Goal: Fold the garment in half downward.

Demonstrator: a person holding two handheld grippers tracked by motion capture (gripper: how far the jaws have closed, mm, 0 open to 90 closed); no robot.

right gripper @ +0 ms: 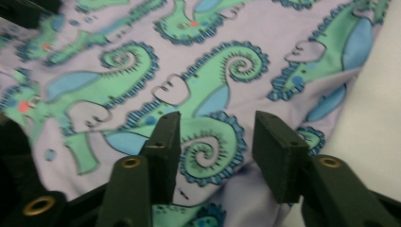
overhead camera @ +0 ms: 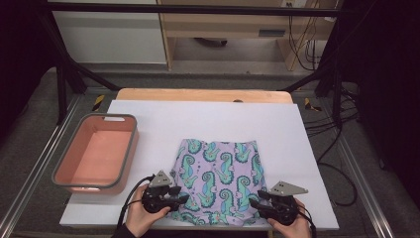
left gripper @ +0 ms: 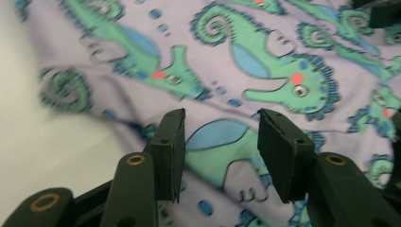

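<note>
High view: nearest the camera, a person's two hands hold the left tongs [overhead camera: 182, 198] and the right tongs [overhead camera: 254, 202] at the near corners of a purple cloth [overhead camera: 218, 176] printed with green seahorses. The cloth lies spread flat on the white tabletop [overhead camera: 277, 124], its near hem by the front edge. In the left gripper view the left tongs [left gripper: 221, 142] stand apart, with the cloth [left gripper: 265, 61] showing between the jaws and nothing pinched. In the right gripper view the right tongs [right gripper: 217, 142] are likewise released over the cloth [right gripper: 142, 47], close to its side edge, where the bare tabletop [right gripper: 378, 118] begins. Farther off to the left, well apart from the cloth, sits an empty pink bin [overhead camera: 130, 148] with a grey rim.

The step in hand looks like taking hold of the near corners, probably for a fold. The next move calls for both tongs to come down onto the hem and clench on fabric alone, evenly on both sides, so the cloth lifts without skewing.
</note>
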